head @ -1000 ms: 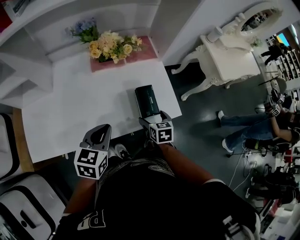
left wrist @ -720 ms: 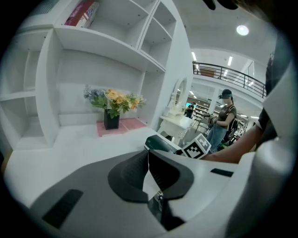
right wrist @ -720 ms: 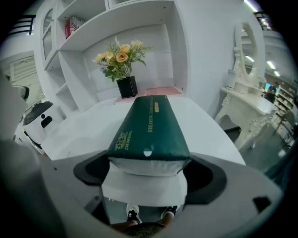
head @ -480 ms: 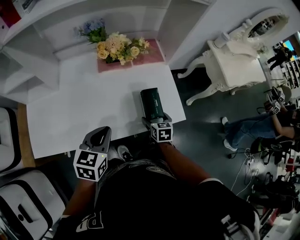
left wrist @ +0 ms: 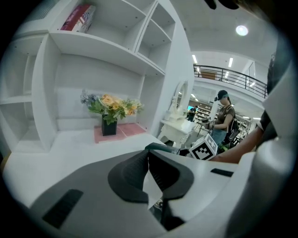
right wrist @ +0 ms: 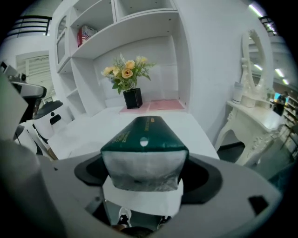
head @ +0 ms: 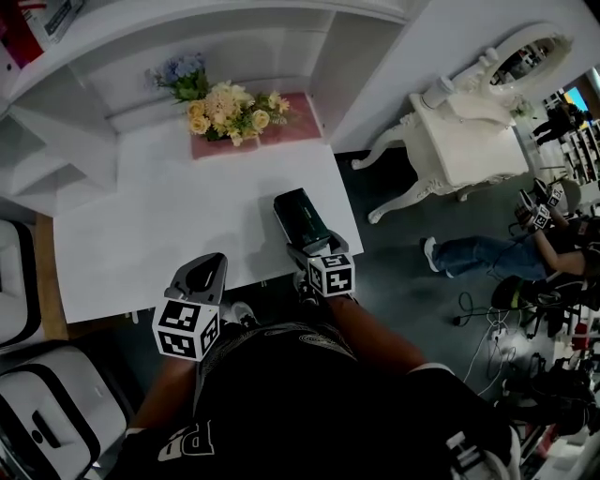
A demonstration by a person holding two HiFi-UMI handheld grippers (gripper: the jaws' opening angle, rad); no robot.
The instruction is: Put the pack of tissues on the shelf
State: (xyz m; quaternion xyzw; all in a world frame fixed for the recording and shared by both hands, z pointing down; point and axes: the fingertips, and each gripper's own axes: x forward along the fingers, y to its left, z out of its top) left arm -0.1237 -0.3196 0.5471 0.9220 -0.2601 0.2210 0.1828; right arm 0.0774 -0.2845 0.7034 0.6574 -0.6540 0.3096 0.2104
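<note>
A dark green pack of tissues (head: 300, 217) (right wrist: 144, 144) lies lengthwise over the front right part of the white table (head: 141, 225). My right gripper (head: 317, 246) (right wrist: 142, 174) is shut on its near end, one jaw on each side. I cannot tell whether the pack rests on the tabletop or hangs just above it. My left gripper (head: 199, 272) (left wrist: 148, 163) is shut with nothing in it, at the table's front edge. The white shelf unit (head: 234, 28) (right wrist: 125, 28) rises behind the table, and its open compartments show in both gripper views.
A vase of flowers (head: 230, 111) stands on a pink mat (head: 295, 117) at the back of the table. A red book (left wrist: 77, 18) lies on an upper shelf. A white dressing table (head: 469, 122) stands to the right, with a person (head: 487, 262) beyond it.
The right gripper has turned the pack a little, so its far end now points up and to the left. The left gripper has barely moved.
</note>
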